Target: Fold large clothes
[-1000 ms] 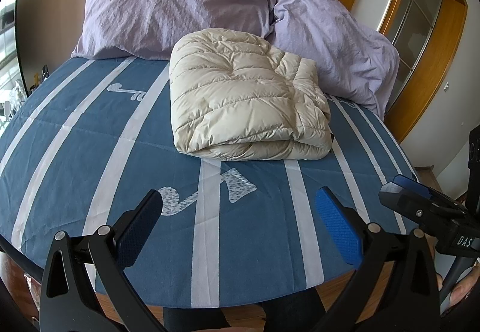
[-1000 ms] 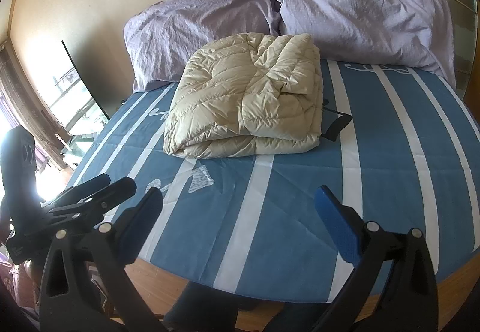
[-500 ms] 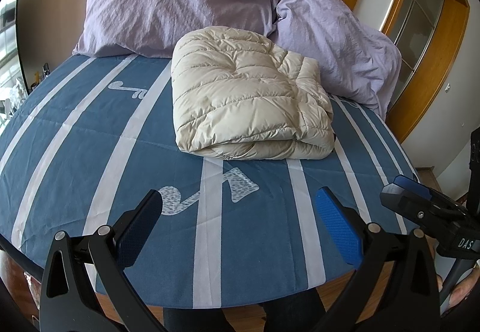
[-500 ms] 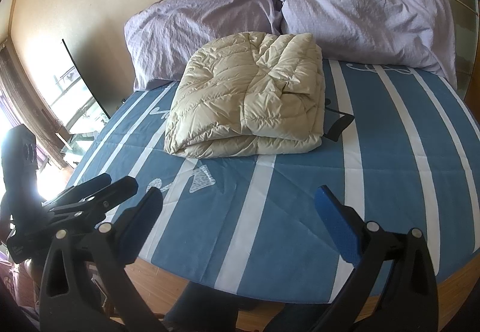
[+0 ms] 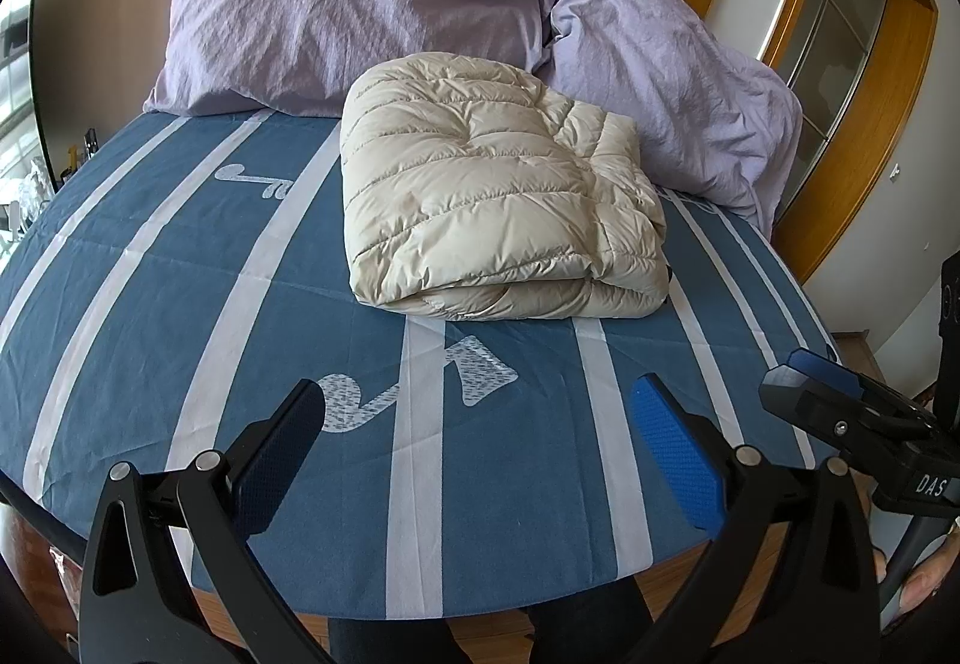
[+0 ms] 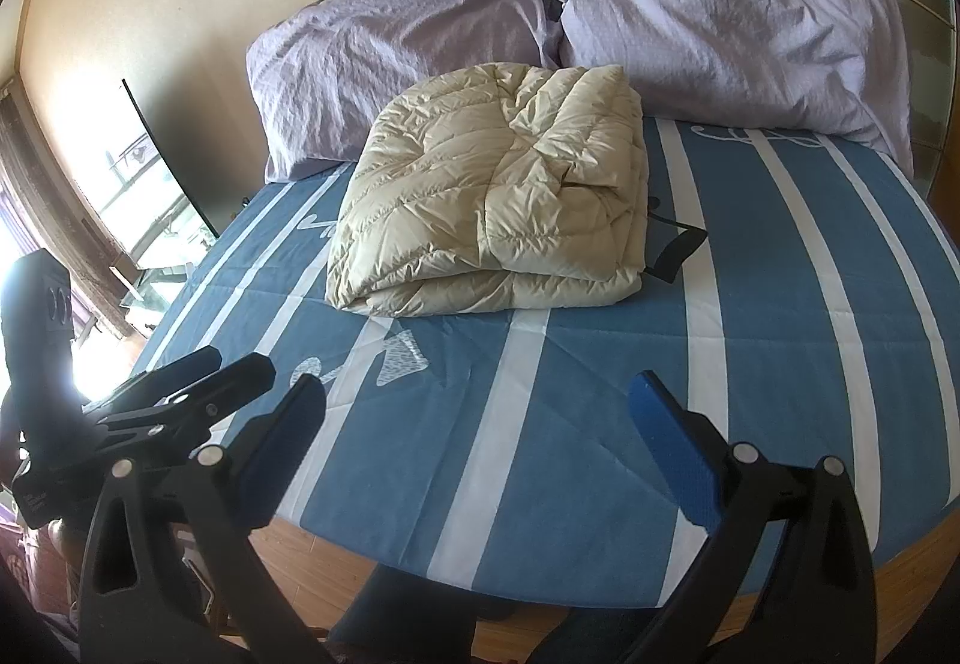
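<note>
A cream quilted down jacket (image 5: 492, 202) lies folded into a thick bundle on the blue striped bed sheet (image 5: 180, 316), in front of the pillows. It also shows in the right wrist view (image 6: 498, 202), with a black strap (image 6: 675, 250) sticking out at its right side. My left gripper (image 5: 480, 430) is open and empty above the bed's near edge. My right gripper (image 6: 480, 430) is open and empty, also near the front edge. Each gripper shows in the other's view: the right one (image 5: 840, 418), the left one (image 6: 174, 394).
Two lilac pillows (image 5: 360, 3) (image 5: 672, 69) lean against the wall behind the jacket. A wooden door frame (image 5: 864, 111) stands at the right. A window and dark screen (image 6: 162, 172) are at the left. The wooden bed edge (image 6: 336, 550) and floor lie below.
Both grippers stayed open and empty. The views drifted slightly; the jacket did not move on the bed.
</note>
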Demonstrator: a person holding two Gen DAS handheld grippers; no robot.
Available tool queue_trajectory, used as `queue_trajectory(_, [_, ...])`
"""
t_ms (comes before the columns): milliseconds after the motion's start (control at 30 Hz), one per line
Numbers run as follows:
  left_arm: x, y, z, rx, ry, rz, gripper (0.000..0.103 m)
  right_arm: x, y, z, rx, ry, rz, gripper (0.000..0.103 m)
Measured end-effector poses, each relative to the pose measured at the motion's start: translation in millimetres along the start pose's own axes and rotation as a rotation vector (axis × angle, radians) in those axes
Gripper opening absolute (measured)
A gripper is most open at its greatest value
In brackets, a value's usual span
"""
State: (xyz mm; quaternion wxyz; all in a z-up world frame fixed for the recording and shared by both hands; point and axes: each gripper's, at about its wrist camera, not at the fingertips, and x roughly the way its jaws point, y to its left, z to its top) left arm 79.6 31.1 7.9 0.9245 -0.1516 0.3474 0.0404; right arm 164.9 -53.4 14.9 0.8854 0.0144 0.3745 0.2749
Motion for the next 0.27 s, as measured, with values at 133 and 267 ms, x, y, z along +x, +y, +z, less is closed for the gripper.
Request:
queue_trajectory(133, [0.5,0.4,0.0,0.001,0.002,0.001,0.102,-0.1,0.0,0.0,0.000,0.000,0.000,0.101])
queue_trajectory(267, [1.9,2.3,-1.1,0.003,0.007,0.000,0.102,-0.4,-1.2,0.1,-0.001,0.001,0.001,0.101])
